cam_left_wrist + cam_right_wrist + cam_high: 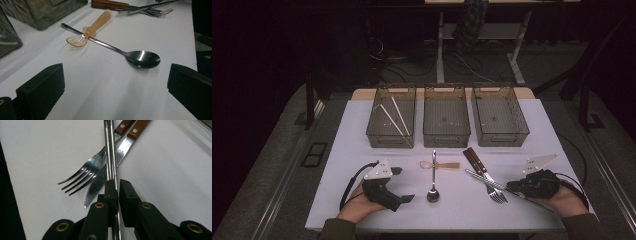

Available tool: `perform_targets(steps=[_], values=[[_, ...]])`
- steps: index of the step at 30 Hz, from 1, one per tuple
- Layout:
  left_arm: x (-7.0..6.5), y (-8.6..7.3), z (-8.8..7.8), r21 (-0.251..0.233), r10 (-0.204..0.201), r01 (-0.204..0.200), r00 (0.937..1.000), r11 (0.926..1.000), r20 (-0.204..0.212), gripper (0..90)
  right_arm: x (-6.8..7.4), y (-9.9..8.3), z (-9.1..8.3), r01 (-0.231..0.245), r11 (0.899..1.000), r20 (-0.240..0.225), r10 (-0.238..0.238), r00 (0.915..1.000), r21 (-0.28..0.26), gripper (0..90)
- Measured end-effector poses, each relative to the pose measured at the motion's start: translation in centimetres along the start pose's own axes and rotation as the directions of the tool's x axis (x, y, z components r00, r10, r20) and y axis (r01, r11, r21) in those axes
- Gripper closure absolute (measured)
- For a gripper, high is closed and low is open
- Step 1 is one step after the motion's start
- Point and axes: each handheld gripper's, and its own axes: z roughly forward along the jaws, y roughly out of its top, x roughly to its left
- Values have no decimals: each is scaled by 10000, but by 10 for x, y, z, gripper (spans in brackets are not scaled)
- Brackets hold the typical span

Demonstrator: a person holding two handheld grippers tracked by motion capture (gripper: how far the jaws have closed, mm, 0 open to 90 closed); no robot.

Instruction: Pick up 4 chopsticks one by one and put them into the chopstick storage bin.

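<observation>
My right gripper lies low at the table's front right, shut on a pair of thin metal chopsticks. These rods run out between the jaws and cross over a wood-handled fork and a wood-handled knife lying on the white table. At the front left my left gripper rests open with nothing between its jaws. A steel spoon lies just ahead of it, its handle crossing a translucent orange plastic utensil.
Three clear bins stand in a row at the back: left, middle, right. The left bin holds pale chopsticks. The table's front edge runs close under both hands.
</observation>
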Motion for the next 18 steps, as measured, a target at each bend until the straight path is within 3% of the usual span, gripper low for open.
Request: perform_targets(steps=[18], values=[[0,0,0,3,-1,1,10000,10000,-1,0,-4,0,5,-3,9999,143,2,9999,114,843]])
